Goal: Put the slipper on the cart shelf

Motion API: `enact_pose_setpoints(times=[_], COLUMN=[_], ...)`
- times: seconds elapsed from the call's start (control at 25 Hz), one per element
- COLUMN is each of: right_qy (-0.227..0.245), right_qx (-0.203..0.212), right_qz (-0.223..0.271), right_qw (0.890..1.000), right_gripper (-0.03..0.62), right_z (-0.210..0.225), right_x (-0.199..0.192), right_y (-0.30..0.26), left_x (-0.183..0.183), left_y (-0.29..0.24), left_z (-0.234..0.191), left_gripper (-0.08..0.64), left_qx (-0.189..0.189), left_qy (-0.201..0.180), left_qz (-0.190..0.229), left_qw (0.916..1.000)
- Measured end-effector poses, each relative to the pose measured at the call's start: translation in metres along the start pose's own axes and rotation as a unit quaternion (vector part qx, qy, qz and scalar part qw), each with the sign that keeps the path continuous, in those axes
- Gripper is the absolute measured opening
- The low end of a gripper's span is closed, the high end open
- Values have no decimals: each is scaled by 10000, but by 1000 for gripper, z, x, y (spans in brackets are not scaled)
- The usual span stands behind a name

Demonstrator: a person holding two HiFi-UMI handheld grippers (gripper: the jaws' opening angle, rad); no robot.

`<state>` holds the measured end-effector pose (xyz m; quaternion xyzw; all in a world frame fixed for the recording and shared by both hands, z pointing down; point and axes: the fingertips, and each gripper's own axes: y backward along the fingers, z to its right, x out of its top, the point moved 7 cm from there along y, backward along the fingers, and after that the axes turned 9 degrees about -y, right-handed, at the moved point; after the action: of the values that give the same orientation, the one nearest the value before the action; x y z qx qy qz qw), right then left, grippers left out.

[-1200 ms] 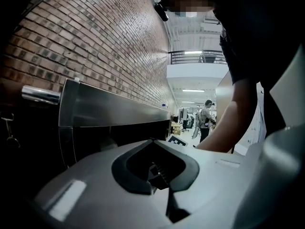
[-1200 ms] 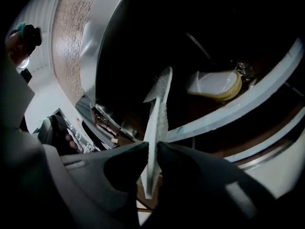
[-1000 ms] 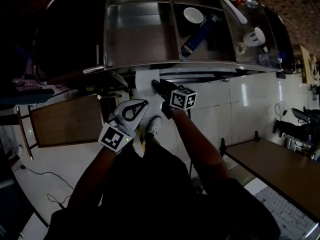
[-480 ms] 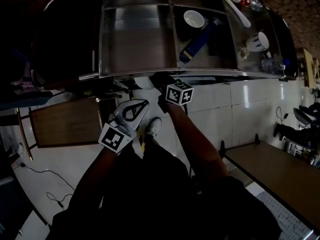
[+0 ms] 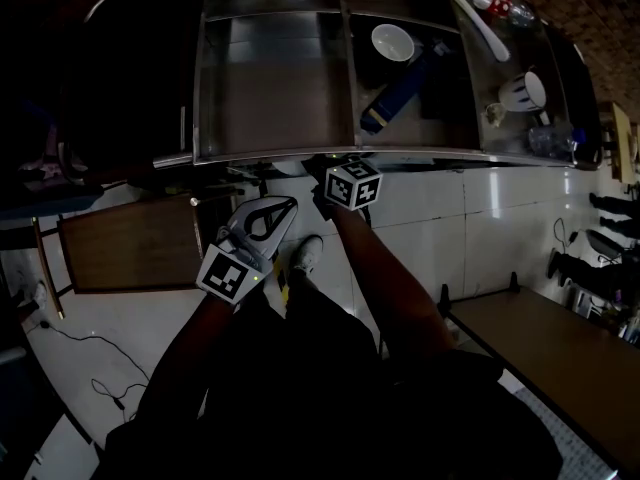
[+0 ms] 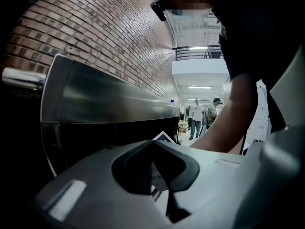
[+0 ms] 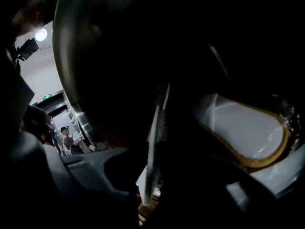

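Slipper (image 7: 156,132), one, white, thin: clamped edge-on in your right gripper (image 7: 147,185), under the top of the cart (image 5: 300,154), not yet on the shelf (image 7: 145,211). Entries follow, left to right.

Left gripper (image 5: 288,206): jaws together, nothing between them. It hangs short of the cart, over the floor, and has no part in this step.

Right gripper: jaws closed on the slipper. In the head view only its marker cube shows, tucked against the cart's rim; the jaws sit out of sight beneath.

Shelf: dark, little of it readable.

Second slipper (image 7: 240,135): lying flat on the shelf to the right of the held one, insole up, tan rim, apart from it.

Cart top, further right: bowl (image 5: 392,40), mug (image 5: 522,90). Not involved.

Step in hand, as I judge it: placement, final approach. The next move calls for you to roll the held slipper from edge-on to flat and lower it onto the shelf left of its mate. Part the jaws only once the sole rests.
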<state>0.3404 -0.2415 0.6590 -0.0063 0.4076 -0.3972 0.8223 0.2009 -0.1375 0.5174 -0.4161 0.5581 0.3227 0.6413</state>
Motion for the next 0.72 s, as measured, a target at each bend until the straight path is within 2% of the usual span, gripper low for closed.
enact_pose_setpoints(times=[0.32, 0.48, 0.64, 0.72], right_qy=[292, 481, 805, 921], right_qx=[-18, -218, -532, -697], right_qz=[45, 200, 317, 392], right_qw=[9996, 9984, 9948, 9925], right_gripper=[64, 77, 119, 169], right_z=[5, 6, 8, 9], right_x=[8, 12, 18, 21], right_y=[-6, -6, -4, -3], left_x=[-2, -4, -6, -7], left_y=[-5, -3, -1, -1], left_z=[2, 3, 3, 4], left_gripper=[0, 0, 0, 1], left_qx=[-30, -29, -19, -27], left_qy=[13, 47, 66, 68], left_qz=[-60, -89, -99, -98], left_qw=[10000, 9999, 9999, 9999])
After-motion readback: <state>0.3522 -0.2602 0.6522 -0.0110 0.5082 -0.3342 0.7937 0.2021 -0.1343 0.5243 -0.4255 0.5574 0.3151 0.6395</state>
